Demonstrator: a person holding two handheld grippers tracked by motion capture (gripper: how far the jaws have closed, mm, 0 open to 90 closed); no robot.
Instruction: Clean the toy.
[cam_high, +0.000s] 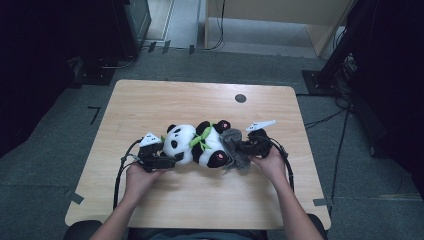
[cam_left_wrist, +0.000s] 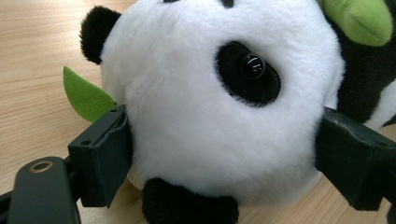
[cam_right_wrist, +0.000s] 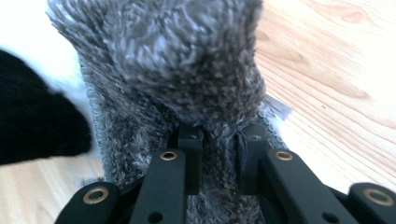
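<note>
The left claw (cam_left_wrist: 219, 154) was clamped on the head of the plush panda (cam_left_wrist: 224, 107), its two black jaws spread wide and pressed into the white fur on either side, just below the black eye patch. A green felt leaf (cam_left_wrist: 86, 95) stuck out behind one jaw. The right claw (cam_right_wrist: 219, 140) was drawn nearly together, pinching a fold of the grey fuzzy cloth (cam_right_wrist: 173, 70). In the high view the panda (cam_high: 197, 144) lay on its side near the middle of the wooden table (cam_high: 200, 100), between the left claw (cam_high: 172, 159) and the right claw (cam_high: 245, 147), with the grey cloth (cam_high: 234, 145) touching its rear end. A hand (cam_high: 139, 177) held each claw from the near edge.
</note>
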